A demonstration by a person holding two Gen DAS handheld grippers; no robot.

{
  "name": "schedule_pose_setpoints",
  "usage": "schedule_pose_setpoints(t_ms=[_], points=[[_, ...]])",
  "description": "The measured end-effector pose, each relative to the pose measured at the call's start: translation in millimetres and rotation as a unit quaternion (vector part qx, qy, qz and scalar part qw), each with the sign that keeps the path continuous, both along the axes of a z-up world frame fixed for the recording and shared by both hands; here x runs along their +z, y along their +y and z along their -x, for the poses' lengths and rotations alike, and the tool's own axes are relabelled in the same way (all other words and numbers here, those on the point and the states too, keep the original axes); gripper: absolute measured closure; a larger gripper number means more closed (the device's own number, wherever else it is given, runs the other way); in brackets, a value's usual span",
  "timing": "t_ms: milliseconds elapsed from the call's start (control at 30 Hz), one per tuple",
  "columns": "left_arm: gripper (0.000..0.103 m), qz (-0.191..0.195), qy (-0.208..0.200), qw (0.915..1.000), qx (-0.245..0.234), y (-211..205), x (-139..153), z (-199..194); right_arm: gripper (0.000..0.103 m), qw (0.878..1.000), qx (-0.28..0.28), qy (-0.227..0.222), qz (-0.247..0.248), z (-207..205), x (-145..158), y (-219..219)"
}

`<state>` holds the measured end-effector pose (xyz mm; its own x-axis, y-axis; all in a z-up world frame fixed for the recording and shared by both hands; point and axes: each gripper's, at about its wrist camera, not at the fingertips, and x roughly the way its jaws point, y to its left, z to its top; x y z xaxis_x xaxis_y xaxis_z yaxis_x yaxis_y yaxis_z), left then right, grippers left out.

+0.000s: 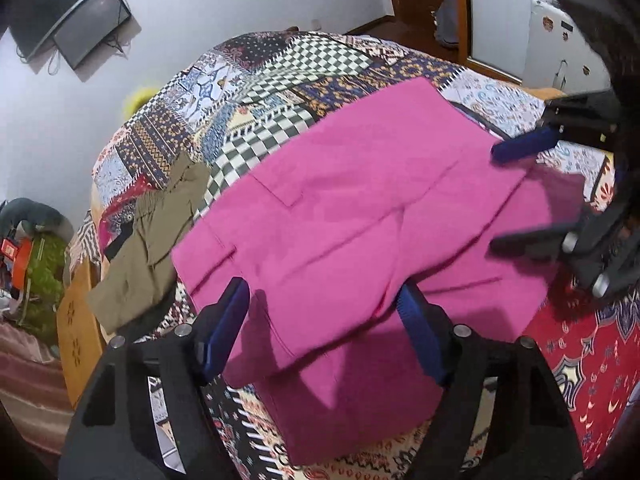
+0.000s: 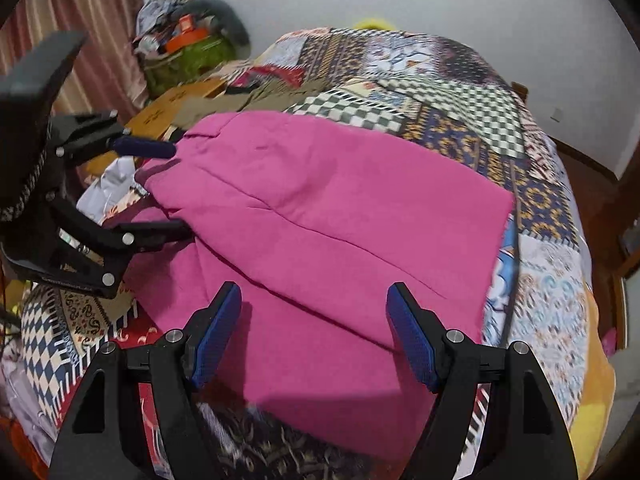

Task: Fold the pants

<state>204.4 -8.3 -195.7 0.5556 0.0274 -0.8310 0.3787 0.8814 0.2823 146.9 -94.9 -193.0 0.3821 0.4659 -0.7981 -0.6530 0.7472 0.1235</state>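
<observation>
Since the pink pants (image 1: 352,216) lie folded flat across the patchwork bedspread (image 1: 256,92), left gripper (image 1: 324,320) and right gripper (image 2: 314,328) stand wide, empty, above them, apparently released.

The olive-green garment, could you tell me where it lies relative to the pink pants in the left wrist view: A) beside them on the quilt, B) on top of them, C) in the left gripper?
A: the olive-green garment lies crumpled on the quilt beside the pink pants, held by neither gripper.
</observation>
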Motion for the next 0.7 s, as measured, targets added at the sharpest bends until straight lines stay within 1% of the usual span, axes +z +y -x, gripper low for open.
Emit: schedule_pose_setpoints(t_ms=[133,200,267,300,367,433,500,567,633,700], points=[[0.027,0.021,-0.006,0.9997,0.011,7,10,-9,0.032,1.0,0.027,-0.005,0.014,-6,-3,17],[0.027,0.035,-0.005,0.9992,0.017,10,14,-11,0.035,0.999,0.034,-0.013,0.016,-11,-3,24],[0.027,0.048,0.0,0.9987,0.019,12,14,-12,0.058,0.999,0.034,-0.011,0.01,-18,-3,27],[0.027,0.054,0.005,0.9983,0.02,12,13,-12,0.064,0.999,0.033,-0.007,0.003,-22,-2,27],[0.027,0.066,0.017,0.9975,0.02,12,9,-11,0.082,0.999,0.035,-0.004,-0.007,-28,1,29],[0.027,0.067,0.027,0.9972,0.019,10,4,-9,0.092,0.999,0.036,-0.01,-0.017,-29,6,30],[0.027,0.058,0.028,0.9978,0.018,8,0,-8,0.094,0.999,0.036,-0.023,-0.021,-29,11,31],[0.034,0.045,0.018,0.9985,0.025,6,-2,-7,0.096,0.998,0.036,-0.033,-0.026,-26,16,30],[0.062,0.041,0.01,0.9985,0.036,8,1,-7,0.097,0.998,0.034,-0.042,-0.032,-25,22,29],[0.07,0.05,0.001,0.9977,0.045,12,8,-7,0.097,0.997,0.029,-0.056,-0.038,-21,29,27]])
